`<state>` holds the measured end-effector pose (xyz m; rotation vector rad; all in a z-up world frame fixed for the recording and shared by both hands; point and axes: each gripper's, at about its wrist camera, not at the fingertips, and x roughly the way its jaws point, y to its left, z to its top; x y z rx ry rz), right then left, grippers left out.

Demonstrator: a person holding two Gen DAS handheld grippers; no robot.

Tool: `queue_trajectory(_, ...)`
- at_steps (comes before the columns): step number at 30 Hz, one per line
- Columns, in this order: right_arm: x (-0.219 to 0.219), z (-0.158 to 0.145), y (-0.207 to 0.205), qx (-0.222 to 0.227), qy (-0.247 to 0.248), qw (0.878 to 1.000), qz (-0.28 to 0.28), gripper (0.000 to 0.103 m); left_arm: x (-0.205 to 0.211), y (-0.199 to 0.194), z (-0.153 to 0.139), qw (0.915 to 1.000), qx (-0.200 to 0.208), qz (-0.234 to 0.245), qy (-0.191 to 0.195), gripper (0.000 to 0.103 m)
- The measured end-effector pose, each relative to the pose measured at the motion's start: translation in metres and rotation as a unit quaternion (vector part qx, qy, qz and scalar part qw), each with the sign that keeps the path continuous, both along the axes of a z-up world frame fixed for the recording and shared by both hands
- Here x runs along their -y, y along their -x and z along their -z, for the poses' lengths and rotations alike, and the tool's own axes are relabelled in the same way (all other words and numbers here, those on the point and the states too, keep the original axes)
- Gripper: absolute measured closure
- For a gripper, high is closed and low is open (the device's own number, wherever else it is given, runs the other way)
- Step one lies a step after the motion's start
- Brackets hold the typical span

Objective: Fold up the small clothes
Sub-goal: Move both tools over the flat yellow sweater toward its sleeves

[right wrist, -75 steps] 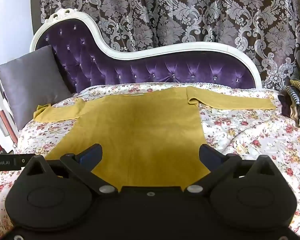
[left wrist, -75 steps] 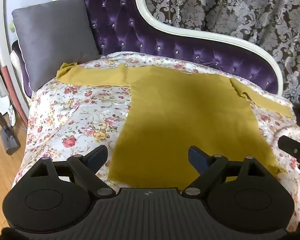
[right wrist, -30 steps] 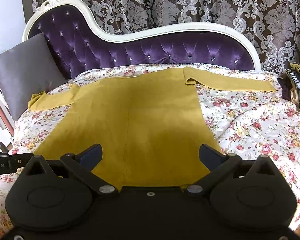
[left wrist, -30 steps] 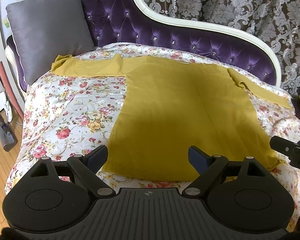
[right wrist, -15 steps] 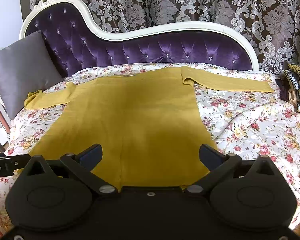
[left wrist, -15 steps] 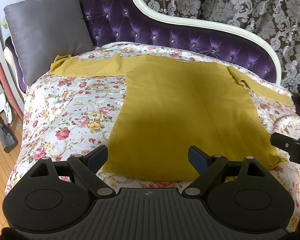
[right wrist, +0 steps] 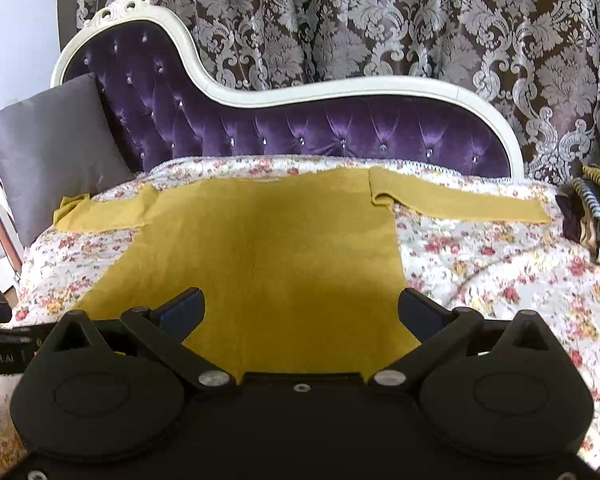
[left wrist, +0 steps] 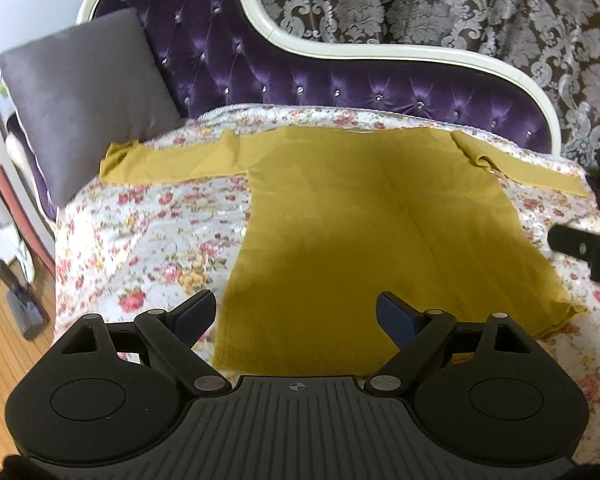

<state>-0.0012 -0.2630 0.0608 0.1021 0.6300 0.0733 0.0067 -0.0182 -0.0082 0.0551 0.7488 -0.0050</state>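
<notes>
A mustard-yellow long-sleeved top (left wrist: 372, 232) (right wrist: 268, 256) lies flat on the floral bedspread (left wrist: 156, 240) (right wrist: 500, 264), both sleeves spread out sideways, hem toward me. My left gripper (left wrist: 296, 316) hovers open above the hem's left part, nothing between its fingers. My right gripper (right wrist: 300, 312) hovers open above the hem's right part, also with nothing held. A part of the right gripper's body (left wrist: 584, 248) shows at the right edge of the left wrist view.
A grey cushion (left wrist: 84, 96) (right wrist: 48, 148) leans at the bed's left end against the purple tufted backrest (left wrist: 340, 80) (right wrist: 300, 128). Striped dark clothes (right wrist: 596, 212) lie at the right edge. Patterned curtain behind. Wooden floor (left wrist: 0, 340) and a vacuum tool lie left of the bed.
Both views rolled and tilted a little; the top sits lower in the frames now. Both grippers stayed open and the top lies unchanged.
</notes>
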Motion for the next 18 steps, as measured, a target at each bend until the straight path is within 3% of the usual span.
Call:
queue_trajectory(6, -0.005, 0.0, -0.01, -0.002, 0.017, 1.0, 0.006, 0.001, 0.002, -0.006, 0.003, 1.0, -0.005, 0.004, -0.005, 0.016)
queue_trajectory(11, -0.011, 0.002, -0.014, -0.003, 0.06, 0.998, 0.023, 0.001, 0.001, -0.01, 0.005, 0.9999, -0.005, -0.004, -0.015, 0.016)
queue_trajectory(15, -0.014, 0.006, -0.022, -0.014, 0.075, 0.997, 0.024, 0.001, -0.003, -0.025, 0.008, 0.9994, -0.032, 0.0, 0.016, 0.016)
queue_trajectory(18, -0.007, 0.008, -0.031, -0.038, 0.049, 0.998, 0.022, 0.001, -0.004, -0.038, 0.009, 0.9982, -0.049, 0.004, 0.034, 0.016)
